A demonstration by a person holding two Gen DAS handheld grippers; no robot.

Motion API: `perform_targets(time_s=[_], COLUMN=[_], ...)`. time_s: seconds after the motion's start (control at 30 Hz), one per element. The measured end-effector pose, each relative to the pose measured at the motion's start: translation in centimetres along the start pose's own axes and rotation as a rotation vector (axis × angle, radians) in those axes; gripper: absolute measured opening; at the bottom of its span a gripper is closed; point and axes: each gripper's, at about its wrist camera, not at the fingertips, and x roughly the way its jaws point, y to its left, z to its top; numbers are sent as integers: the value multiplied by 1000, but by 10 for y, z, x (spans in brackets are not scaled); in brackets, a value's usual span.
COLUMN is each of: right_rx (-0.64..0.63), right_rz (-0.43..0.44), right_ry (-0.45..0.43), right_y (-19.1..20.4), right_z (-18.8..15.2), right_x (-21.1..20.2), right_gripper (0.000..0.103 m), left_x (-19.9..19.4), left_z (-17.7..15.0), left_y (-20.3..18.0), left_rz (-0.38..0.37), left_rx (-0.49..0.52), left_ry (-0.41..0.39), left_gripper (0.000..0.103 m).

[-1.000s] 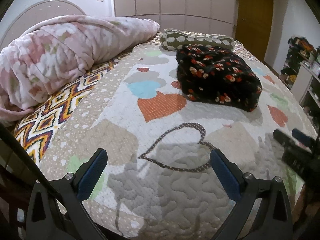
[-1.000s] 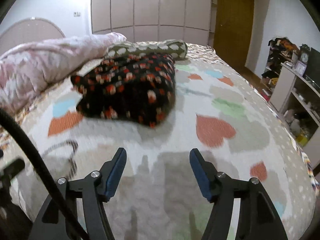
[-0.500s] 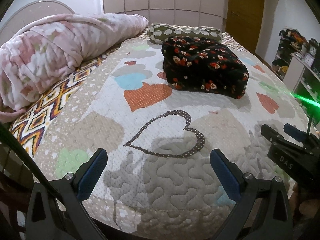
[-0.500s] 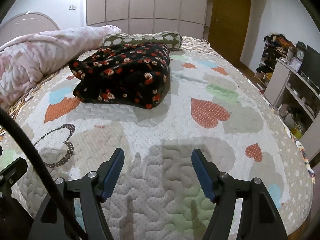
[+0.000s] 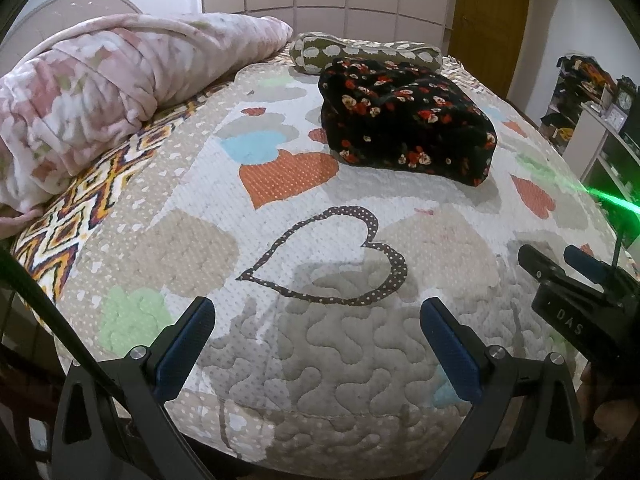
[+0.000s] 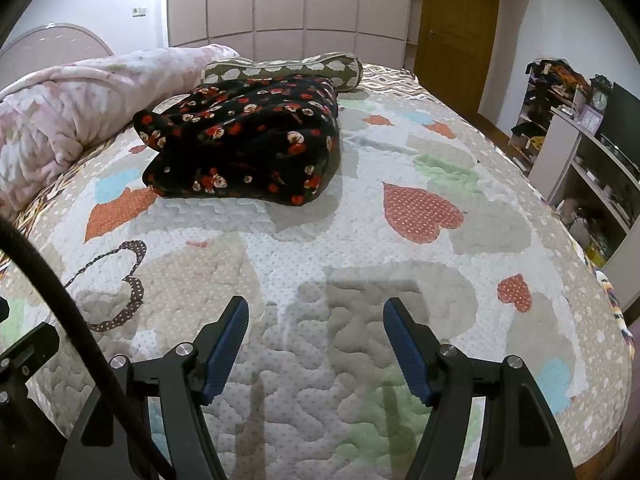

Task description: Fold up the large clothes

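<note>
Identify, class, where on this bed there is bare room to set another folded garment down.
Free: the quilt between the folded floral garment and the bed's right edge, and the near strip ahead of both hand-held grippers. Crowded: the far left, where the pink blanket and green bolster press against the garment.

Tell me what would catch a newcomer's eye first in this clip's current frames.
The black floral garment stands out, folded into a thick bundle on the heart-patterned quilt toward the far side of the bed, just in front of a green cloud-print bolster. To its left a bulky pink blanket is heaped along the bed's edge. Both the left gripper and right gripper hang open and empty over the quilt's near end, well short of the garment.
</note>
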Motion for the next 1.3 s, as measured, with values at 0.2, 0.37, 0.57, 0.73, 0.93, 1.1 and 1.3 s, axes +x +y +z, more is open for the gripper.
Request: perform_targets(time_s=[0.2,0.37,0.57,0.73,0.93,1.1,1.3], right_rx=[4,2,1,5,4,7,11], right_rz=[-1,0,0,-4,-3,-5,-11], right_ry=[-2,0,-1,-3,-3,-1,2], right_y=[0,1,3,3,2,3,5], right_z=[0,-1,-1,-1,-1,-2,-2], right_x=[-2,-3,-4,-4,-4,-4,-4], right_gripper=[74,74,75,75,75,75,75], left_x=[2,4,5,6,6,6,7], left_z=[0,-2,-2,-2,-3,-3,-3], left_y=[1,2,2,1,1,2,0], left_rz=[-6,-12,-16,-15,-15,-16,-20], left_rx=[-6,-11,-13,-14,-15,-15,-16], left_ry=[10,25,29,31,31,32,38], left_gripper=[102,102,102,102,102,102,102])
